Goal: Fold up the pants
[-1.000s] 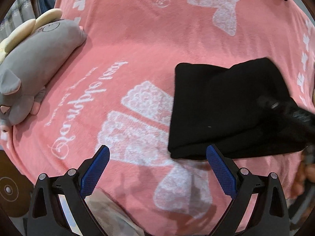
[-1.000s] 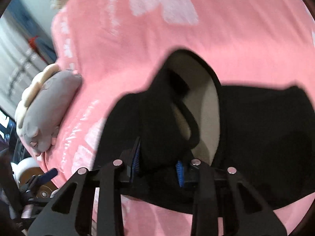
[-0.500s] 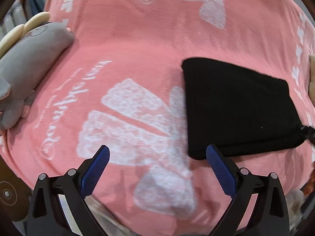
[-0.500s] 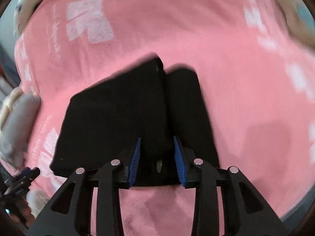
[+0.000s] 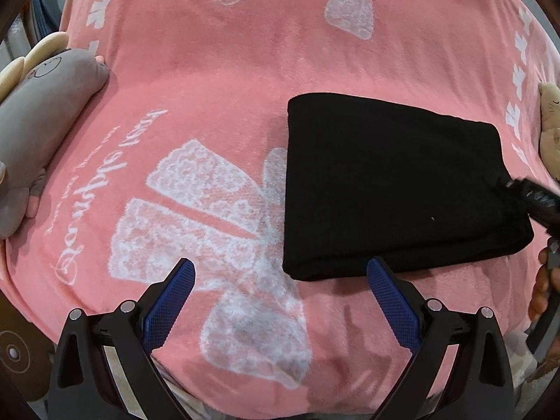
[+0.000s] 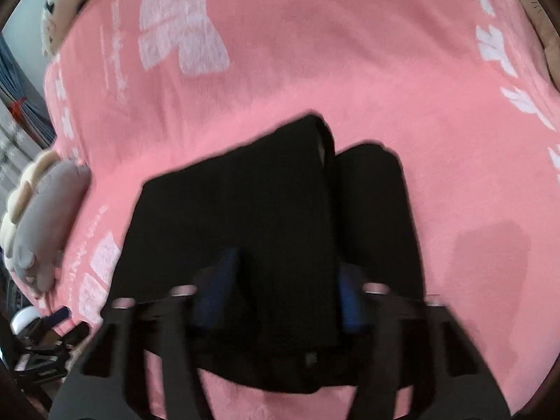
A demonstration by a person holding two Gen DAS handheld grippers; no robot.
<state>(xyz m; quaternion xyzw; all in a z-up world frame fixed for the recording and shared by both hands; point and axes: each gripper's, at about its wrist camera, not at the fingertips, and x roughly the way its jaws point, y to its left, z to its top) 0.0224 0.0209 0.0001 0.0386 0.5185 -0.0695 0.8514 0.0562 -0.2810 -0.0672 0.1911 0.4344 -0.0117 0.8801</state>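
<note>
The black pants (image 5: 385, 182) lie folded into a flat rectangle on the pink blanket (image 5: 227, 70), right of centre. My left gripper (image 5: 280, 269) hovers open just before their near left corner, with nothing between its blue pads. My right gripper (image 6: 287, 280) holds a thick fold of the pants (image 6: 280, 192) between its blue pads; its jaws are closing on it. In the left wrist view the right gripper (image 5: 525, 196) reaches onto the right edge of the pants. The right wrist view is blurred by motion.
A grey plush toy (image 5: 42, 112) lies at the blanket's left edge, and a beige plush (image 5: 551, 133) at the right edge. A person's hand (image 5: 540, 280) shows at the far right. The blanket's near edge drops off just below the left gripper.
The right gripper swung the raised fold over and lowered it, so the pants went from a lifted, open loop to a flat rectangle. The left gripper drifted slightly and stayed open.
</note>
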